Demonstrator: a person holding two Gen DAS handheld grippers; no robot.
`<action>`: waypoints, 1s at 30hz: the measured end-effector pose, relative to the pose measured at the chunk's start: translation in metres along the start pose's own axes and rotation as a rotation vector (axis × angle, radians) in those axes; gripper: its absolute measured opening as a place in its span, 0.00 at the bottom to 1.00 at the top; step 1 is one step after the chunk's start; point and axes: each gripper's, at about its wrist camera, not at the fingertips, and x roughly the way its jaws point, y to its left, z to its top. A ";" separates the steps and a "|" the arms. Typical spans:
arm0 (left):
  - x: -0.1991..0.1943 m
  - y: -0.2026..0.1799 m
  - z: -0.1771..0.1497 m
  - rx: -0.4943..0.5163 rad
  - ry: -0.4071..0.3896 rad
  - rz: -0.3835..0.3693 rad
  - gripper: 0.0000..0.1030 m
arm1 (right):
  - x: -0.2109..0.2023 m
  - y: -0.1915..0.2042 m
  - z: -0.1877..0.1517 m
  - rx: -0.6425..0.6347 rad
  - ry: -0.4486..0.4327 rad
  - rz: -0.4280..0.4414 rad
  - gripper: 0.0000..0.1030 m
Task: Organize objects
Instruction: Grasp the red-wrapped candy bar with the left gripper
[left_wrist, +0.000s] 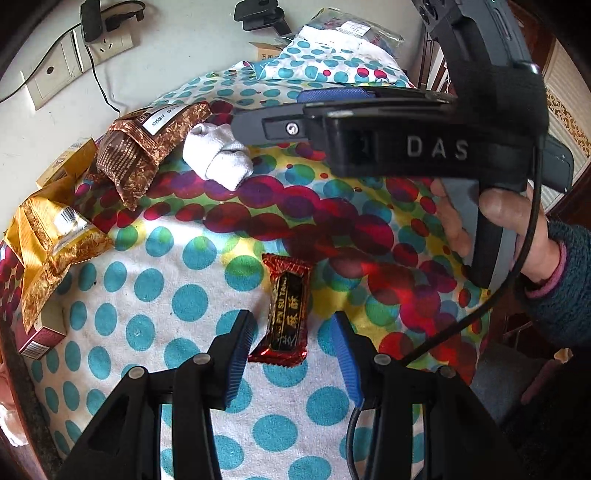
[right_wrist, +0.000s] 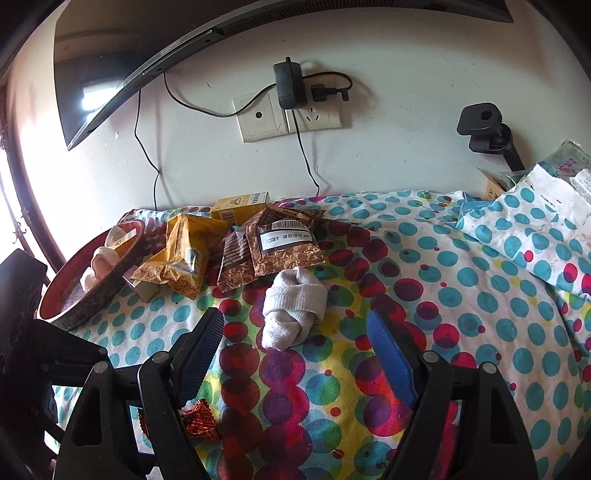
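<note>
On the dotted cloth (left_wrist: 159, 295), the left gripper (left_wrist: 291, 332) stands partly spread astride a red candy bar (left_wrist: 284, 314), its pads clear of the wrapper. Farther right, the right gripper (right_wrist: 295, 347) gapes wide with nothing between its pads; a rolled white sock (right_wrist: 293, 308) lies just ahead, below the brown snack packet (right_wrist: 280, 243).

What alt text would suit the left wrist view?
Open left tongs hover over a red candy on a dotted cloth. Beyond lie a white sock and snack bags; a hand holds the right tongs at the right.
</note>
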 end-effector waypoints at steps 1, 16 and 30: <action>0.001 0.000 0.001 -0.003 -0.004 0.000 0.43 | 0.000 -0.001 0.000 0.001 0.002 0.002 0.76; -0.005 -0.002 -0.013 -0.073 -0.152 0.005 0.17 | 0.015 -0.001 -0.001 -0.001 0.075 -0.012 0.78; -0.031 0.038 -0.035 -0.277 -0.221 0.120 0.17 | 0.070 0.016 0.011 -0.093 0.228 -0.075 0.40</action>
